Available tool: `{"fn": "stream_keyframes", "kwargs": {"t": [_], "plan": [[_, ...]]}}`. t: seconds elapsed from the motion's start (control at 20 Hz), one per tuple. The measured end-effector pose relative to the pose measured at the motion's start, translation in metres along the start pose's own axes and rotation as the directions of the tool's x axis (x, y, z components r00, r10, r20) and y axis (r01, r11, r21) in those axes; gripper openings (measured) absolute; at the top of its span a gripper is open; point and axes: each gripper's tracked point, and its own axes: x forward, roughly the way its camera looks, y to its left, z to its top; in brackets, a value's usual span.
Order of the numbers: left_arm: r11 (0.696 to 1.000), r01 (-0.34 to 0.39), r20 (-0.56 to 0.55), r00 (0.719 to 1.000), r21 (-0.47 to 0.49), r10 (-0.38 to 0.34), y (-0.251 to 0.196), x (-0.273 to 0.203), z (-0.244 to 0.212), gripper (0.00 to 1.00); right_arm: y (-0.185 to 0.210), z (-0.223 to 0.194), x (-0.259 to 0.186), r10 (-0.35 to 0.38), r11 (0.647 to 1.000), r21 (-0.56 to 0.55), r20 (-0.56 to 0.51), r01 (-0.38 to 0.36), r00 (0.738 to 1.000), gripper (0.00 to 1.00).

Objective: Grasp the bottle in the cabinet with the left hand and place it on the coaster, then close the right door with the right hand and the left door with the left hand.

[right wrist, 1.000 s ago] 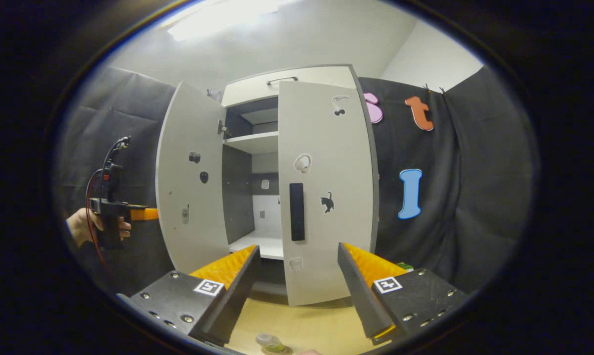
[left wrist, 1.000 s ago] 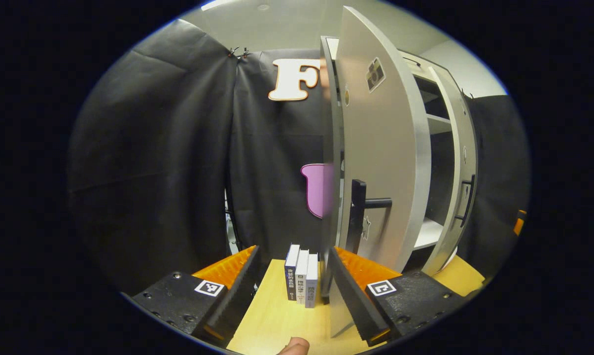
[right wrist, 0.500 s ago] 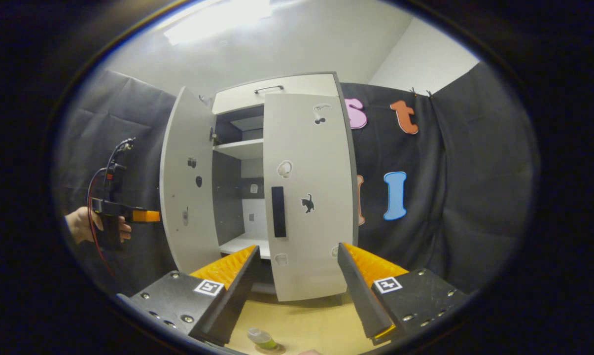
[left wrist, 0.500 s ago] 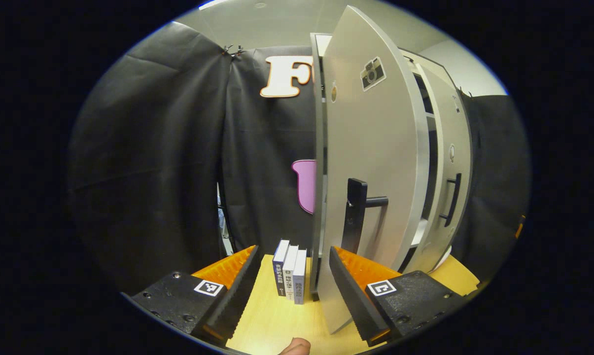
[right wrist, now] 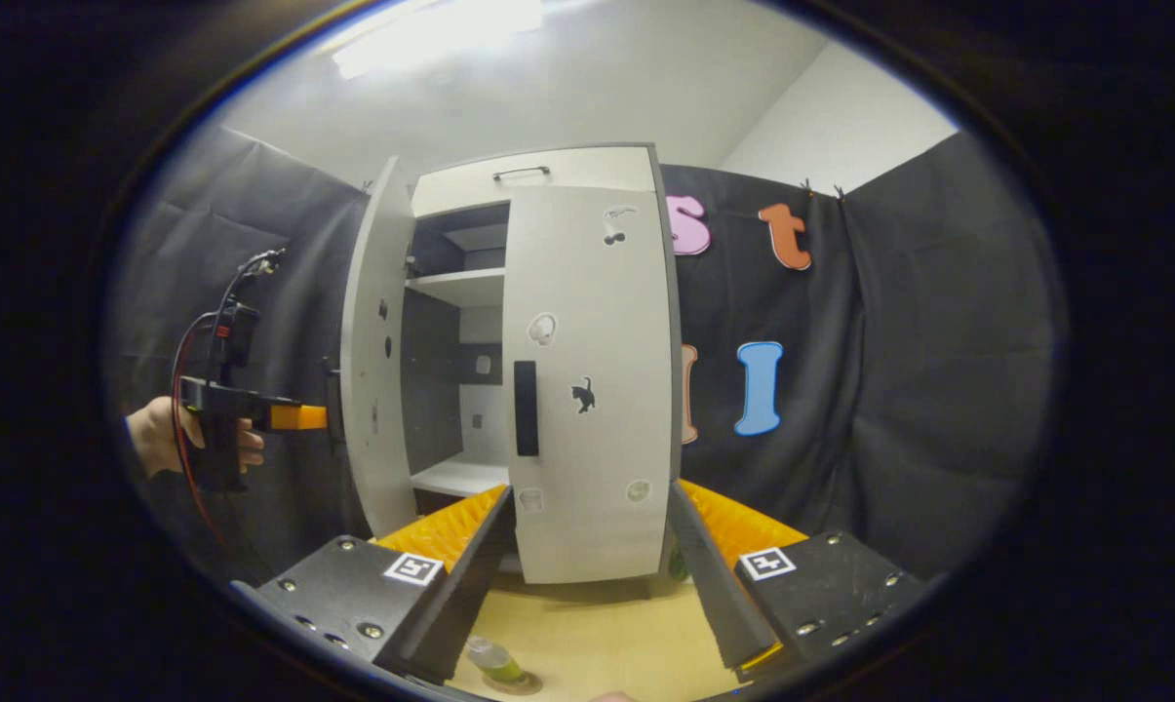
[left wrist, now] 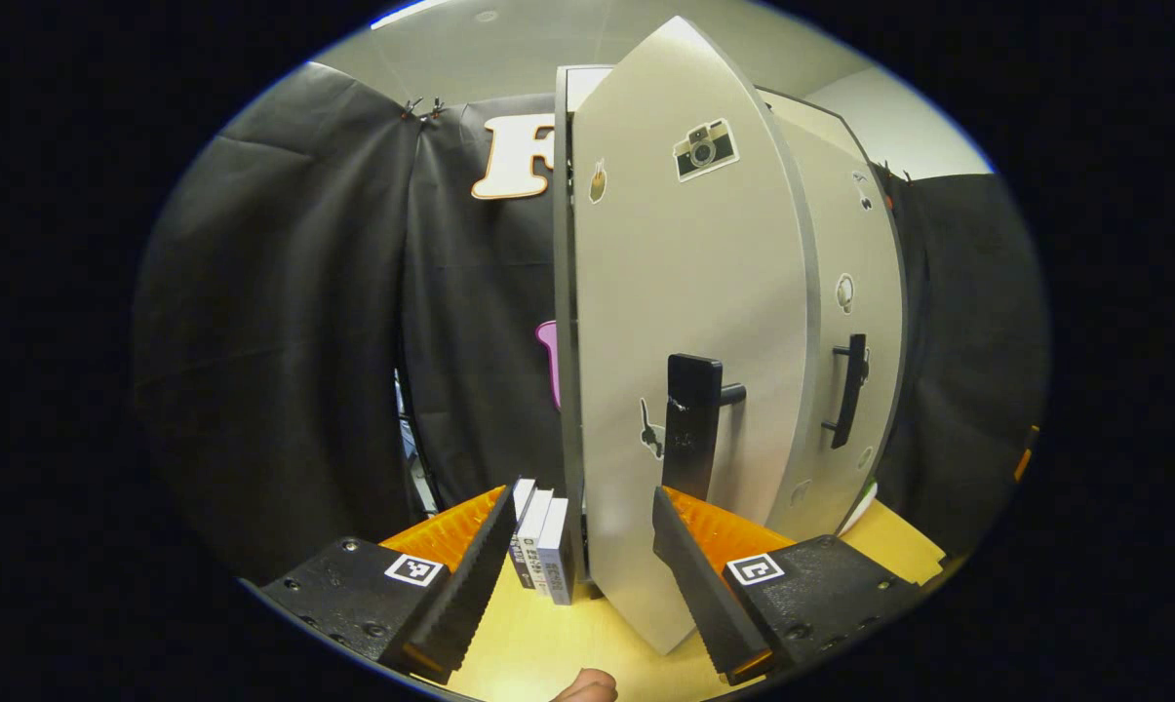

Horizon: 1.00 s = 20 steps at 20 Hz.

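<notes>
Underfoot, so to speak, a pale wooden desk (right wrist: 597, 643) carries a tall white cabinet (right wrist: 533, 180) against black cloth walls. Its right door (right wrist: 592, 390) looks closed or nearly so; its left door (right wrist: 377, 361) stands ajar. Three books (left wrist: 543, 546) stand upright beside the cabinet. The bottle (right wrist: 494, 661) rests on the coaster (right wrist: 519, 682) at the desk's near edge. The left tongs (left wrist: 577, 561) are spread open, empty, level, just beside the left door's outer face. The right tongs (right wrist: 592, 565) hang open, empty, before the right door.
</notes>
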Motion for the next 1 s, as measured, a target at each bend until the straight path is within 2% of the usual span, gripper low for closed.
{"fn": "stream_keyframes", "kwargs": {"t": [0.2,0.3,0.5,0.6,1.0], "plan": [[0.999,0.036,0.027,0.999,-0.001,-0.036,-0.023,0.009,0.008,0.9,-0.001,0.002,0.005,-0.008,1.0,-0.002,-0.003,0.008,1.0,0.93],[0.998,0.065,0.029,0.997,0.003,-0.065,-0.037,0.015,0.008,0.91,-0.003,0.001,0.007,-0.016,1.0,-0.007,-0.005,0.016,1.0,0.95],[0.994,0.107,0.021,0.994,0.001,-0.107,-0.066,0.023,0.005,0.89,-0.006,-0.001,0.008,-0.027,1.0,-0.014,-0.019,0.027,0.999,0.93],[0.992,0.125,0.012,0.992,0.0,-0.125,-0.079,0.026,0.0,0.91,-0.006,-0.001,0.007,-0.029,1.0,-0.012,-0.018,0.029,0.999,0.93],[0.989,0.145,-0.004,0.989,0.021,-0.145,-0.107,-0.001,-0.014,0.91,-0.005,0.008,-0.01,-0.011,1.0,0.006,-0.009,0.011,1.0,0.95]]}}
